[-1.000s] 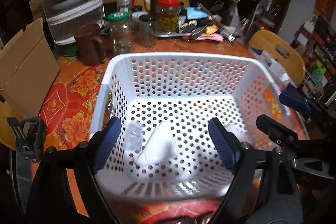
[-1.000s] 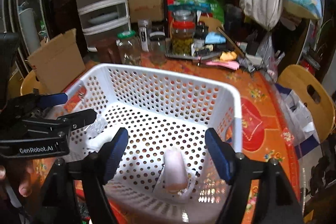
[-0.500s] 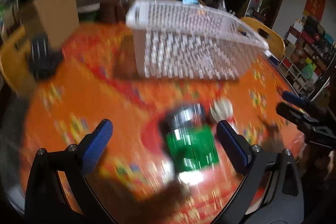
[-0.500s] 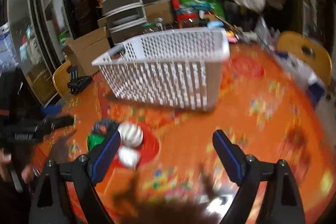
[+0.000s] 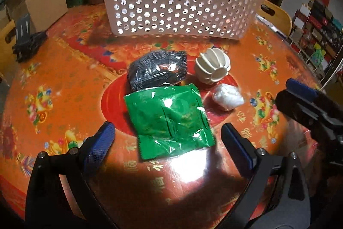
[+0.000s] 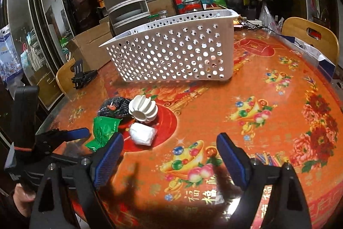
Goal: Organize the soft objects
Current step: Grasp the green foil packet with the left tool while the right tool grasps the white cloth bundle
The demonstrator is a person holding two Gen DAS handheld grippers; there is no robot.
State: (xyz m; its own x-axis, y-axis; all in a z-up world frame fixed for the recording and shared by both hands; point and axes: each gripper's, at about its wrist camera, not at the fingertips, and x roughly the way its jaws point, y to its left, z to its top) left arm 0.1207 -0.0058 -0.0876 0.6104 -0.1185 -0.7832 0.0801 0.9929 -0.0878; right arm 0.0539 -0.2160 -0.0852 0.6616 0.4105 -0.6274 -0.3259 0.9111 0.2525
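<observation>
Four soft things lie together at the middle of the left wrist frame, on the orange surface (image 5: 64, 87): a green packet (image 5: 169, 119), a black mesh bundle (image 5: 157, 72) touching its upper edge, a white ribbed ball (image 5: 212, 68) and a white wrapped wad (image 5: 228, 97). The white basket (image 5: 178, 5) stands in the upper centre. The left gripper (image 5: 168, 144) and the right gripper (image 6: 169, 156) have fingers wide apart, holding nothing.

Orange floral table (image 5: 64, 83) with basket (image 5: 178, 8), green packet (image 5: 169, 119), black bundle (image 5: 157, 72).
</observation>
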